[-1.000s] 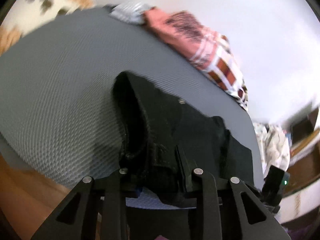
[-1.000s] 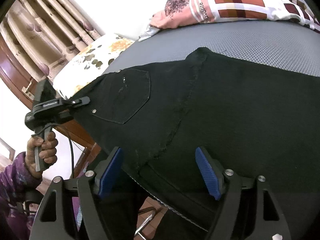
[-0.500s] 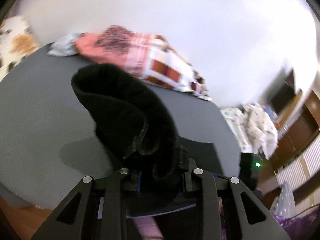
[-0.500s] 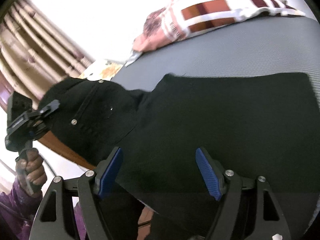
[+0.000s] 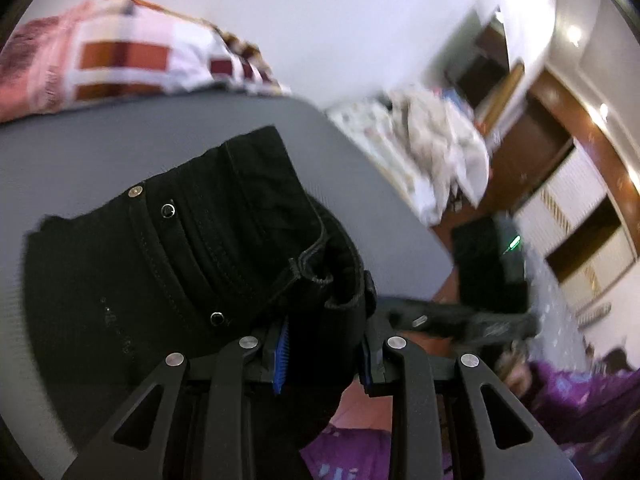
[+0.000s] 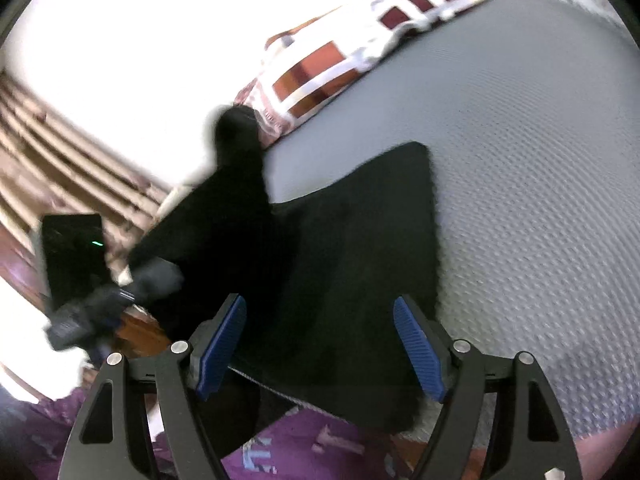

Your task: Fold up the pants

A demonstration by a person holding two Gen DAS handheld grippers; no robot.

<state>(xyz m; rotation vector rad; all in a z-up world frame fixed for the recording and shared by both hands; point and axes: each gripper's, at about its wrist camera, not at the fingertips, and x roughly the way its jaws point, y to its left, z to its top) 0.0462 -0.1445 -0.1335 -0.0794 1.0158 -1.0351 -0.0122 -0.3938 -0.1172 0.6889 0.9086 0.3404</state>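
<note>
**Waistband in the air, ready to lay over**

In the right wrist view, far left, the left gripper (image 6: pixel 120 300) shows as a dark blur with black cloth running up from it; further right the pants (image 6: pixel 352 264) lie spread on the grey mattress (image 6: pixel 540 200), with a checked blanket (image 6: pixel 320 72) behind; nearest the lens the right gripper (image 6: pixel 320 344) has its blue pads wide apart, and nothing is pinched between them, the cloth merely lying below.

In the left wrist view the left gripper (image 5: pixel 324 352) is clenched on the bunched waistband, rivets and a pocket seam showing just ahead of the pads; the pants (image 5: pixel 180 264) hang and drape from that grip over the mattress (image 5: pixel 100 148); to the right, the right gripper (image 5: pixel 480 320) is a blurred dark shape past the bed's edge, with a heap of pale bedding (image 5: pixel 440 152) beyond.

My reading: the fold is under way, the waist end being carried over the flat part. To do it well, keep the left grip firm until the waistband lines up with the far edge; lower it flat, not in a heap; let the free right gripper pin or smooth the lower layer so it does not drag; release only once the edges sit square. The risk is a skewed fold, since only one corner is held.
</note>
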